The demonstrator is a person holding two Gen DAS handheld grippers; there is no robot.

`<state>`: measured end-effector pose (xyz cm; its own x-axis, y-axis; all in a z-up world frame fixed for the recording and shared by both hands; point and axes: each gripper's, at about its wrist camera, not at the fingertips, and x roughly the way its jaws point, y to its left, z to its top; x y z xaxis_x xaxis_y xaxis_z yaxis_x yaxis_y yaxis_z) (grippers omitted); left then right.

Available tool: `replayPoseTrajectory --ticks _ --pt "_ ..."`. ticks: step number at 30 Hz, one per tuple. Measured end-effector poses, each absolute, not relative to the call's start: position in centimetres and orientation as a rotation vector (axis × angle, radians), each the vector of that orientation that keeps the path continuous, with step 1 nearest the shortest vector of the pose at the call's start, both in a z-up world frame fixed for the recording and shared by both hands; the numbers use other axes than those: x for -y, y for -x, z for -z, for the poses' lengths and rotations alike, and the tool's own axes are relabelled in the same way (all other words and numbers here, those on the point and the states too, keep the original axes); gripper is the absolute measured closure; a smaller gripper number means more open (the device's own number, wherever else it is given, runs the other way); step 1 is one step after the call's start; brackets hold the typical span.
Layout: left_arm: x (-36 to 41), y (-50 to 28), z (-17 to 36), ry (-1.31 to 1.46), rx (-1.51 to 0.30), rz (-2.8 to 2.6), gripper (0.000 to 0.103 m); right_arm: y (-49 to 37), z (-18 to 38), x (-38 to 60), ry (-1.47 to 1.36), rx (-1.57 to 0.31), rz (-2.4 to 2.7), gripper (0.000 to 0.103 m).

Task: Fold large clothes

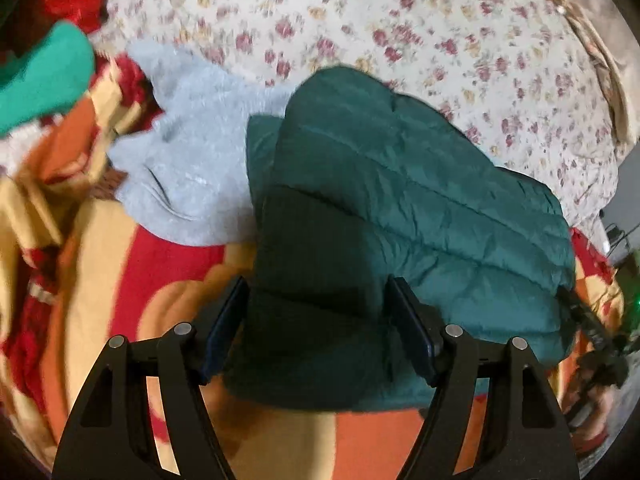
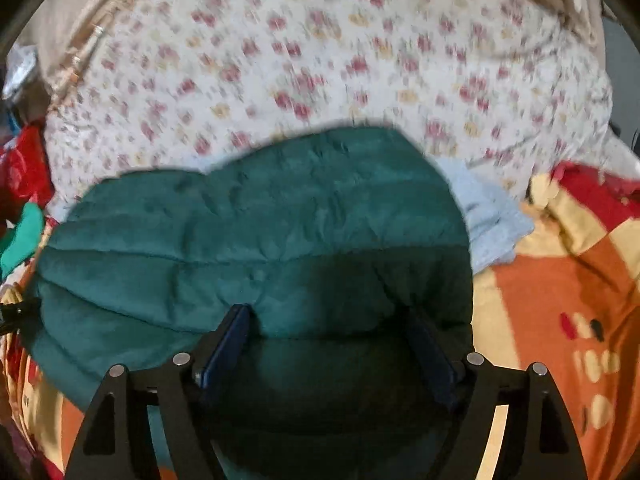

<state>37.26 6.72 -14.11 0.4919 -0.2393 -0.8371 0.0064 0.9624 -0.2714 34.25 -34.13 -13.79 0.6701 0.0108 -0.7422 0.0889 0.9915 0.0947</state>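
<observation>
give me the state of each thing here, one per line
green puffer jacket: folded into a bundle, lying on the blanket
left gripper: open, fingers either side of the jacket's near end
right gripper: open, straddling the jacket's edge
light blue fleece: crumpled, unfolded, partly under the jacket
patterned blanket: spread out, rumpled
floral duvet: heaped behind

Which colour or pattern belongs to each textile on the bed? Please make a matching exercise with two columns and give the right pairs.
Things:
1. puffer jacket
2. fleece garment
3. bed cover
4. blanket

Looks:
A. white with small red flowers
B. dark green, quilted
C. red, orange and cream blocks
D. pale blue, fluffy

Pairs: 1-B, 2-D, 3-A, 4-C
</observation>
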Motion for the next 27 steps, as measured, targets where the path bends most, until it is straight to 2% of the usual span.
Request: replayPoseTrajectory --ticks 5,10,12,20,27 --pt "-5.5 -33.1 11.9 0.044 -0.870 -0.025 0.030 -29.8 12.5 32.4 -0.146 -0.744 0.031 0.024" --pt "-5.1 -29.5 10.5 0.044 -0.776 -0.100 0.030 -30.1 15.9 30.5 -0.103 -0.819 0.060 0.024" --pt "-5.0 -27.9 9.4 0.043 -0.726 -0.116 0.030 -30.3 15.5 30.2 -0.090 -0.830 0.069 0.024" --pt "-4.9 -21.4 3.2 -0.001 -0.487 -0.273 0.015 -24.7 12.0 29.7 -0.168 -0.799 0.052 0.024" --pt "-3.7 -17.5 0.8 -0.011 -0.530 -0.203 0.015 -18.6 10.9 27.0 -0.265 -0.834 0.004 0.024"
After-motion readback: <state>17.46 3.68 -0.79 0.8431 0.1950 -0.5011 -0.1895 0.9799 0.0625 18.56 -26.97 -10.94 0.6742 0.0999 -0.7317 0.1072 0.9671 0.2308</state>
